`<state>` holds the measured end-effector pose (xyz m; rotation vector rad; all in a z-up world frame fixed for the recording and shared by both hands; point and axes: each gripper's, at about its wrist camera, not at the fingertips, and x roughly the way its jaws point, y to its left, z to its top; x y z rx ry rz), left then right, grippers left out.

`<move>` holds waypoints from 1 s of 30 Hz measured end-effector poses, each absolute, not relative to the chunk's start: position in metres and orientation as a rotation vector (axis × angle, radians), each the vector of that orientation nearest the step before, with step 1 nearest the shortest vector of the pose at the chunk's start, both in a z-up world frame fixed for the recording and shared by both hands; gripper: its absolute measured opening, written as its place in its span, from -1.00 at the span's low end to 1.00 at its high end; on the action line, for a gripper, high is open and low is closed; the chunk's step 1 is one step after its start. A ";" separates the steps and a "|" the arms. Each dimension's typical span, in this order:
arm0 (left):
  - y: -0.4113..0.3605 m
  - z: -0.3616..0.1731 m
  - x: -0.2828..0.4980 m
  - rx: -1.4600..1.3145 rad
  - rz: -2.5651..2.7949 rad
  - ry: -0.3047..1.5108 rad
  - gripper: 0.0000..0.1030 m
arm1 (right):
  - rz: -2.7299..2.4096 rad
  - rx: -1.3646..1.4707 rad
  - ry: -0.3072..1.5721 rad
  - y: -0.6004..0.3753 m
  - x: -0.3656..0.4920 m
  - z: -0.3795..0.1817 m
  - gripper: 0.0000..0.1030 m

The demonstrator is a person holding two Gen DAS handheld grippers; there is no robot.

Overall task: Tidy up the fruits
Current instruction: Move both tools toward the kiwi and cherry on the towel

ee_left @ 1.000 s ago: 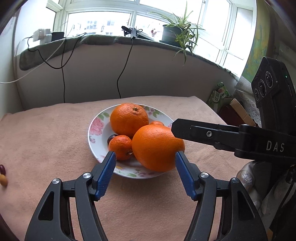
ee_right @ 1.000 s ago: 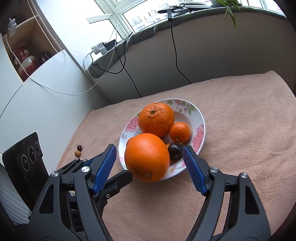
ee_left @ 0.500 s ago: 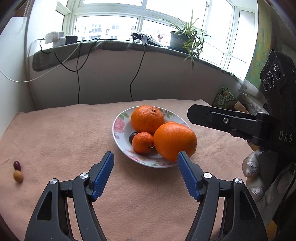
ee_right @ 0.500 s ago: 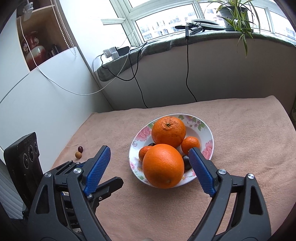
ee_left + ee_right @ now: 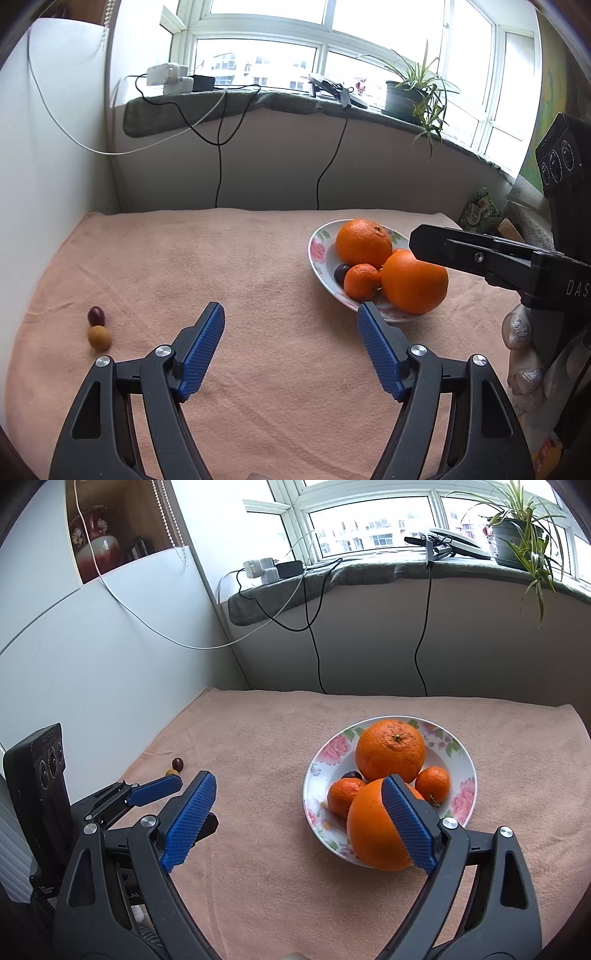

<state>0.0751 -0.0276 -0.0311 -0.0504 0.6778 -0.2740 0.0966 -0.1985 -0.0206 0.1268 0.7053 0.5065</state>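
Where windowsill [image 5: 229, 99] meets wall, peach blanket [image 5: 240, 266].

Glossy plate [image 5: 466, 771], fuzzy matt cloth [image 5: 258, 738]

Both handheld tools were matte black plastic frames with triangular cut-outs and silver round-headed screws at the pivots. The left gripper [image 5: 290, 347] and right gripper [image 5: 297, 816] each carried ribbed blue pads [image 5: 201, 352]. White letters "DAS" marked one black body. A white knitted glove [image 5: 524, 354] covered the person's hand.
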 end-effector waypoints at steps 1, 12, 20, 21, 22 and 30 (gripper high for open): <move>-0.024 -0.031 0.074 -0.050 -0.265 0.677 0.44 | 0.513 0.124 0.708 -0.195 0.097 -0.021 0.81; 0.012 -0.033 0.068 -0.087 -0.196 0.673 0.44 | 0.578 0.085 0.721 -0.154 0.104 -0.020 0.81; 0.047 -0.037 0.064 -0.124 -0.137 0.678 0.44 | 0.634 0.045 0.741 -0.118 0.112 -0.022 0.81; 0.051 -0.039 0.064 -0.128 -0.130 0.683 0.44 | 0.641 0.039 0.743 -0.114 0.113 -0.022 0.81; 0.056 -0.040 0.063 -0.133 -0.124 0.687 0.44 | 0.648 0.034 0.744 -0.110 0.114 -0.022 0.81; 0.093 -0.056 0.059 -0.178 -0.062 0.711 0.44 | 0.734 0.031 0.800 -0.071 0.132 -0.031 0.81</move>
